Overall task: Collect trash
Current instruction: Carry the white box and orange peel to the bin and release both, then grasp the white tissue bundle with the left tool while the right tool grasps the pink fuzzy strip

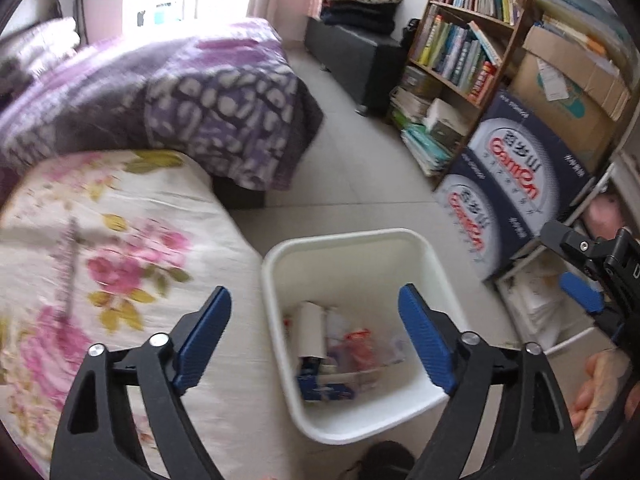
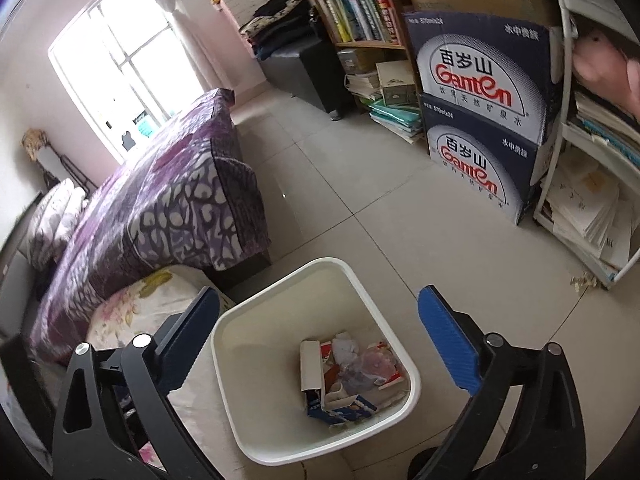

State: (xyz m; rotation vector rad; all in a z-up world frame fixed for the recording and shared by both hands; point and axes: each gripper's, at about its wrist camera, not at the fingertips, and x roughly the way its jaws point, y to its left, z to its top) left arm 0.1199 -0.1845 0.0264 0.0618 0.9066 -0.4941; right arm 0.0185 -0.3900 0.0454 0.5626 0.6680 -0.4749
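Note:
A white square trash bin (image 1: 430, 254) stands on the tiled floor beside the bed; it also shows in the right wrist view (image 2: 240, 320). Inside lies a heap of trash (image 1: 340, 354): a white tube, crumpled wrappers and a blue carton, seen sharper in the right wrist view (image 2: 352, 376). My left gripper (image 1: 316, 340) hangs open and empty above the bin. My right gripper (image 2: 320, 344) is also open and empty above the bin. The right gripper shows at the right edge of the left wrist view (image 1: 588, 276).
A bed with a floral sheet (image 1: 100, 260) and a purple blanket (image 2: 168, 200) lies to the left. Stacked blue water cartons (image 2: 480, 120), a bookshelf (image 1: 460, 40) and a white rack of papers (image 2: 592, 208) line the right side. A dark bench (image 1: 352, 56) stands far back.

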